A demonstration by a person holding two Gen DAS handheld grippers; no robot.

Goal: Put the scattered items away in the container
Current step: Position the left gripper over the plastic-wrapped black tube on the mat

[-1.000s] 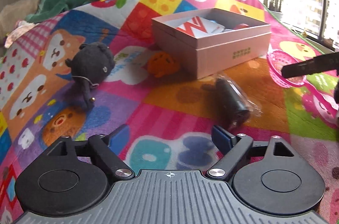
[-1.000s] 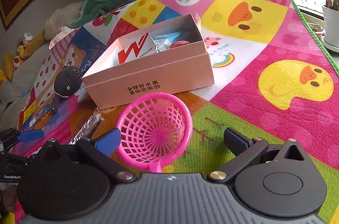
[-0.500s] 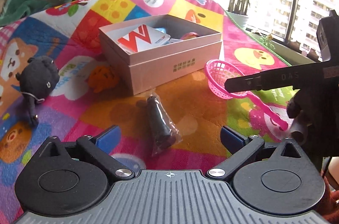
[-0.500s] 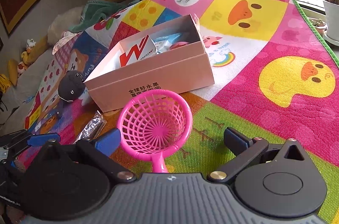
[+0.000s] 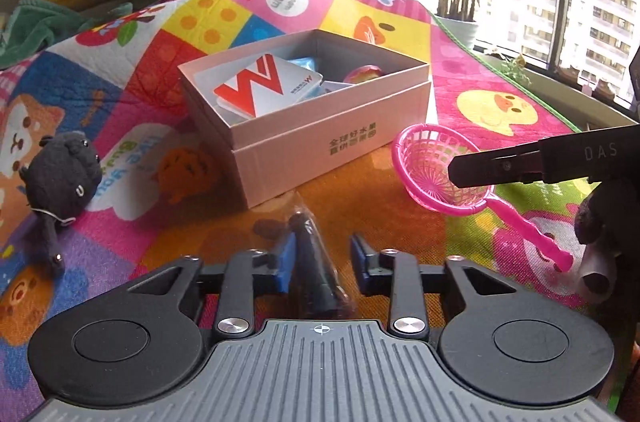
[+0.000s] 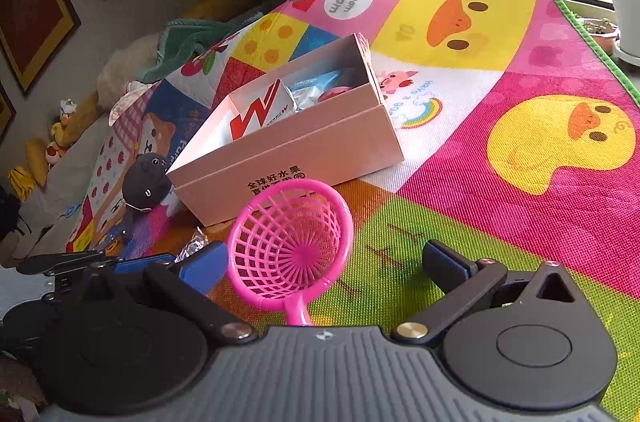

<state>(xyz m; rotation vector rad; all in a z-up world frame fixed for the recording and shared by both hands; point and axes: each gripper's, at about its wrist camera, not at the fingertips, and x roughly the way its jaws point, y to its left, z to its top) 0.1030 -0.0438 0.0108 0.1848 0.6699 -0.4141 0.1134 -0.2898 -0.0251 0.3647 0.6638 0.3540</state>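
An open pink cardboard box (image 5: 332,142) (image 6: 320,150) sits mid-mat with a red-and-white packet (image 5: 264,88) and other items inside. My left gripper (image 5: 320,256) has its jaws narrowed around a dark object in a clear plastic bag (image 5: 314,262) lying on the mat; whether the pads touch it I cannot tell. My right gripper (image 6: 322,262) is open with a pink toy strainer (image 6: 292,246) (image 5: 436,170) lying between its fingers. A black plush toy (image 5: 60,178) (image 6: 146,182) lies left of the box.
The colourful play mat (image 6: 520,126) covers the surface. An orange toy (image 5: 180,174) lies by the box's left corner. A green towel (image 5: 48,22) and cushions are at the far left. A potted plant (image 5: 460,22) and windows stand beyond the mat's right edge.
My left gripper has moved forward over the bagged dark object and its jaws have closed in around it. My right gripper has edged closer to the pink strainer.
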